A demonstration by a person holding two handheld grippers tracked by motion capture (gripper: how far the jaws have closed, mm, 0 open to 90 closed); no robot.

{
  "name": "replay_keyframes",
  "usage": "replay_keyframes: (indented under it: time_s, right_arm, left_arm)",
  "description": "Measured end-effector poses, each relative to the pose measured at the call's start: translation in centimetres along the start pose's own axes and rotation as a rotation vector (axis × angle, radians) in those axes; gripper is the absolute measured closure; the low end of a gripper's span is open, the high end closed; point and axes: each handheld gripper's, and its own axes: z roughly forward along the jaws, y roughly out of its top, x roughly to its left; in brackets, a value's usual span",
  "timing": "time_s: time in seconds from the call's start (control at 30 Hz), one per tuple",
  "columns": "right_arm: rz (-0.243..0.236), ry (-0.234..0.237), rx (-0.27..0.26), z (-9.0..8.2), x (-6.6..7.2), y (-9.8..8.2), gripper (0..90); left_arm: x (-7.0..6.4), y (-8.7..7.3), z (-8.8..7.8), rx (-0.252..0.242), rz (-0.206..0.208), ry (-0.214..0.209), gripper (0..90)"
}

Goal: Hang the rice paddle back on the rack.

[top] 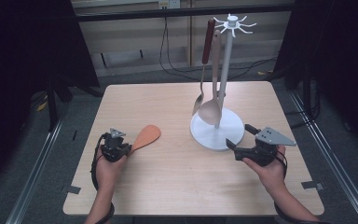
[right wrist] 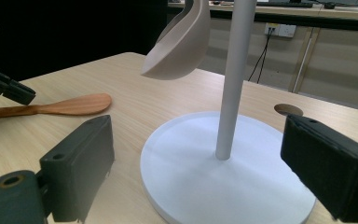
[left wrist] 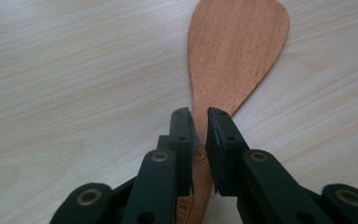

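A flat wooden spatula [top: 147,136] lies on the light wooden table [top: 177,182], left of centre. My left gripper [top: 127,150] is shut on its thin handle; in the left gripper view the two black jaws pinch the handle [left wrist: 200,156], and the blade [left wrist: 235,51] stretches away ahead. My right gripper [top: 239,135] rests low at the right, open, its wide-spread jaws facing the white stand [top: 216,133]. The right gripper view has its pads [right wrist: 81,158] on either side of the round base [right wrist: 191,186], with nothing between them but the stand behind.
On the stand's pole [top: 223,79] hang a beige ladle [top: 210,109] and a metal spoon with a dark red handle [top: 208,42]. The ladle's bowl [right wrist: 179,42] hangs just above the base. Cables trail over the floor behind the table.
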Motion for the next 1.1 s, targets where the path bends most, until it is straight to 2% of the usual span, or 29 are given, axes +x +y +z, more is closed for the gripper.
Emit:
replay_keyframes:
  time_s: [0.03,0.07,0.13,0.2,0.23,0.4,0.47,0.53,0.6,0.7,0.73,0.8,0.83,0.93,1.0,1.03,1.07,1.1]
  right_arm:
    - [0.0,0.0,0.0,0.0,0.0,0.0,9.4]
    - [0.003,0.002,-0.002,0.0,0.0,0.0,9.3]
    - [0.004,-0.003,0.0,0.1,0.0,0.0,9.4]
    - [0.003,0.002,0.0,0.1,0.0,0.0,9.2]
    - [0.004,0.0,-0.001,0.1,0.0,0.0,9.2]
    - [0.003,0.0,-0.006,0.1,0.0,0.2,9.2]
    - [0.007,-0.003,-0.01,0.1,-0.1,0.2,9.1]
    - [0.007,0.003,-0.007,0.1,-0.1,0.2,9.1]
    - [0.011,-0.001,-0.007,0.1,-0.1,0.2,9.1]
    - [0.003,-0.001,-0.001,0.1,-0.1,0.1,9.0]
    - [0.006,-0.002,0.001,0.2,0.0,0.1,9.0]
    - [0.003,0.0,-0.001,0.2,0.0,0.1,9.0]
    - [0.003,0.0,-0.01,0.1,-0.1,0.3,8.9]
    - [0.01,-0.009,-0.017,0.0,-0.2,0.5,9.0]
    - [0.013,-0.008,-0.019,-0.1,-0.3,0.5,8.9]
    - [0.014,-0.008,-0.019,0.0,-0.3,0.5,9.0]
    - [0.016,-0.007,-0.02,-0.1,-0.3,0.5,8.9]
    - [0.017,-0.007,-0.02,-0.1,-0.3,0.5,9.0]
  left_arm:
    - [0.0,0.0,0.0,0.0,0.0,0.0,81.0]
    - [0.1,-0.2,0.1,-0.005,-0.018,0.004,81.0]
    - [0.4,-0.3,0.1,0.014,-0.01,0.009,80.7]
    - [0.6,-0.7,0.3,0.012,-0.023,0.02,79.6]
    - [0.6,-0.7,0.3,0.008,-0.045,0.008,79.4]
    - [0.7,-0.8,0.2,-0.009,-0.042,0.036,76.5]
    - [0.9,-0.7,0.1,-0.013,-0.028,0.057,76.8]
    - [1.3,-0.8,0.1,-0.021,-0.046,0.072,77.9]
    - [1.8,-1.1,0.3,0.004,-0.073,0.061,78.2]
    - [2.1,-1.5,0.7,0.026,-0.082,0.061,78.7]
    - [2.2,-1.5,0.7,0.03,-0.096,0.038,79.4]
    - [2.0,-1.4,0.7,0.037,-0.102,0.028,80.5]
    - [1.5,-1.3,0.7,0.042,-0.095,0.005,81.1]
    - [0.6,-1.2,0.8,0.042,-0.069,-0.015,81.2]
    - [0.3,-1.2,0.7,0.052,-0.06,-0.057,80.9]
    - [0.3,-1.2,0.7,0.052,-0.06,-0.057,80.5]
    - [-0.2,-1.1,0.6,0.056,-0.04,-0.072,80.5]
    - [-0.5,-1.1,0.6,0.057,-0.04,-0.089,80.5]
